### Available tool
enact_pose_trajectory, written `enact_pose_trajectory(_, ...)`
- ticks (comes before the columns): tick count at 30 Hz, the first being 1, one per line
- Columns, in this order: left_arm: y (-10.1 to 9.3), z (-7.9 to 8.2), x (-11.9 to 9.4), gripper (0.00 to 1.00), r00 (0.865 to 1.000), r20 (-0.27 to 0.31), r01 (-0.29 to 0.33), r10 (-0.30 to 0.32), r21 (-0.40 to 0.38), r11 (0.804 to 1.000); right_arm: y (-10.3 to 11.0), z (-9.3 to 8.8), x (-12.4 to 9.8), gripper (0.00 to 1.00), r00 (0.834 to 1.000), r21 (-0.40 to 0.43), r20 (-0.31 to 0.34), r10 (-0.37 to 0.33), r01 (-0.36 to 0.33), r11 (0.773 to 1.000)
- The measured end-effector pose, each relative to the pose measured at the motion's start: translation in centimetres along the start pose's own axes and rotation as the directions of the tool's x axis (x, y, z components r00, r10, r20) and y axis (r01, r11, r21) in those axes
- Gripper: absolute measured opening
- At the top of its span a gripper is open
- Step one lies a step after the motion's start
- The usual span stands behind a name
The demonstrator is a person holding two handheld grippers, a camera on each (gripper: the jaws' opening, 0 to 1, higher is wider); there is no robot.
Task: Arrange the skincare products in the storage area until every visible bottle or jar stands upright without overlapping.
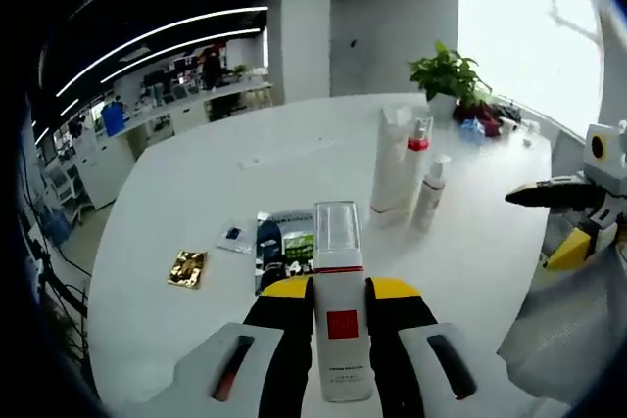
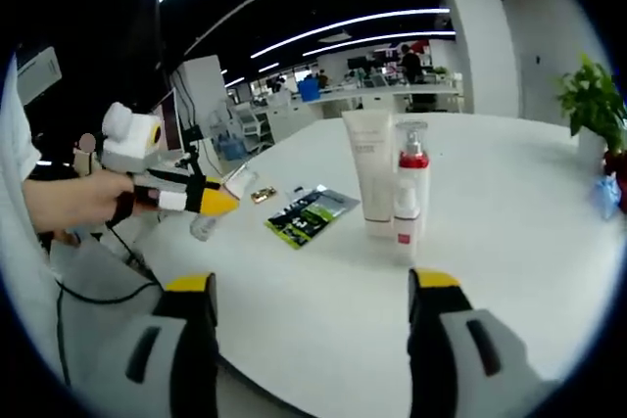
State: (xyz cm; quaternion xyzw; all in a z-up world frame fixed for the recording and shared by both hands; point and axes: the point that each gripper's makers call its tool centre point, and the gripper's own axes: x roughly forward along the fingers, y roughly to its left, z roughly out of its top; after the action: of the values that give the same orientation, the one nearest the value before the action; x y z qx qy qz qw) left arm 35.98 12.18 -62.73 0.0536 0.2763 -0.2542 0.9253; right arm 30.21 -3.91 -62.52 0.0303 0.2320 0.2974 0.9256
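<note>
My left gripper (image 1: 339,291) is shut on a white bottle (image 1: 341,335) with a clear cap, a red band and a red square label, held above the white table (image 1: 196,173). Farther on, a tall white tube (image 1: 392,159), a pump bottle with a red collar (image 1: 417,159) and a small white bottle (image 1: 431,193) stand upright close together. The right gripper (image 1: 534,196) comes in from the right, off the table's edge. My right gripper (image 2: 313,291) is open and holds nothing, facing the tube (image 2: 367,173), the pump bottle (image 2: 412,168) and the small bottle (image 2: 404,217). A hand holds the left gripper (image 2: 211,205) at the left.
A green-and-black sachet (image 1: 284,242), a small packet (image 1: 232,234) and a gold packet (image 1: 186,268) lie flat on the table. A potted plant (image 1: 449,75) stands at the far edge by the window. Desks and people are in the office behind.
</note>
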Motion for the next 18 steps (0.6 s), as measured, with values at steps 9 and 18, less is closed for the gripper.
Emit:
enact_pose_trajectory(9,-4.4,0.5,-1.1,0.17,0.996,0.028,0.082,-0.082,0.019,0.996,2.4,0.7,0.9,0.70,0.995,0.098,0.035,0.092,-0.095,0.991)
enact_pose_trajectory(18,-8.3,0.1,-2.1,0.17,0.985,0.027,0.167,-0.170,0.105,0.980,5.2,3.3,1.8,0.46,0.965,0.195,0.130,0.226,-0.249,0.949)
